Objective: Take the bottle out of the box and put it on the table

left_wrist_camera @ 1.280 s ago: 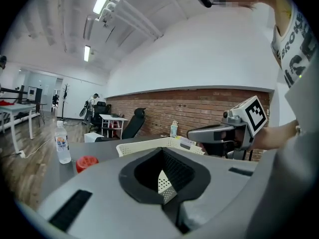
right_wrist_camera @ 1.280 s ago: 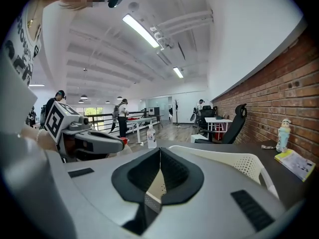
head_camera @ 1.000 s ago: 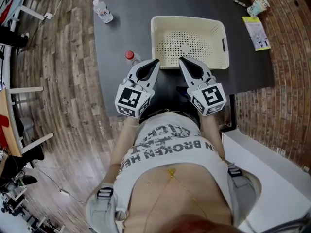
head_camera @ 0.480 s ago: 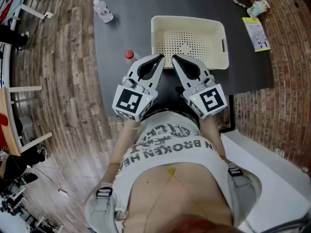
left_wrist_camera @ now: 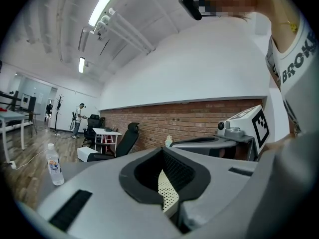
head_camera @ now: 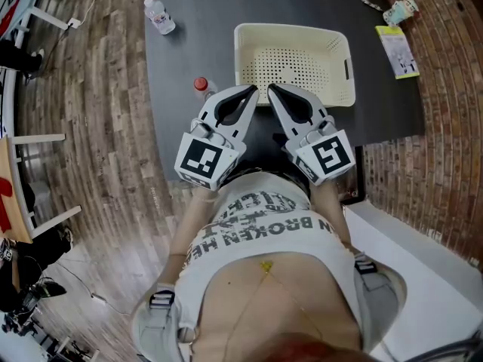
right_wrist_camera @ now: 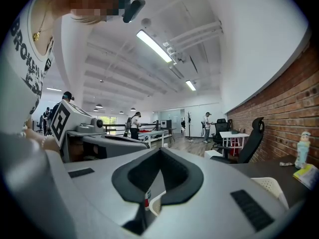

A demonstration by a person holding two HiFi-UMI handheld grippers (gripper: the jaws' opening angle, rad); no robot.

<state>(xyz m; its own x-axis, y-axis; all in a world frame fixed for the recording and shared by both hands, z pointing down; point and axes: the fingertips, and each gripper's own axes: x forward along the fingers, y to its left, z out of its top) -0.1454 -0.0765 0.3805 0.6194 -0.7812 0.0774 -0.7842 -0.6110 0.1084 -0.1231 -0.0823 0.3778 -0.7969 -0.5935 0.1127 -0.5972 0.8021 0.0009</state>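
The dark grey table [head_camera: 189,51] carries everything. The cream perforated plastic basket [head_camera: 302,70] stands on it towards the near edge, and its floor shows bare with no bottle inside.

The left gripper [head_camera: 250,91] and right gripper [head_camera: 273,90] hang side by side over the basket's near rim, tips close together. Each gripper's own view shows its jaws closed together on nothing, with only basket mesh visible through the gap.

A red-capped clear plastic bottle [head_camera: 201,87] stands upright on the table just left of the basket's near corner, beside the left gripper. A white-capped clear plastic bottle [head_camera: 160,16] stands well left of the basket, at the table's far left corner and close to the edge. Which of the two is the task's bottle cannot be told, but both are already out of the basket.

Judgement on handling: each is probably light, thin-walled, smooth and round, so it is liable to slip or topple. The best grip is across the body below the shoulder, with modest pressure.

There is bare tabletop left of the basket between the two bottles, and a narrower strip to its right. That strip ends at a yellow-green booklet [head_camera: 398,51] and a pale cup-like object [head_camera: 400,10] near the right edge.
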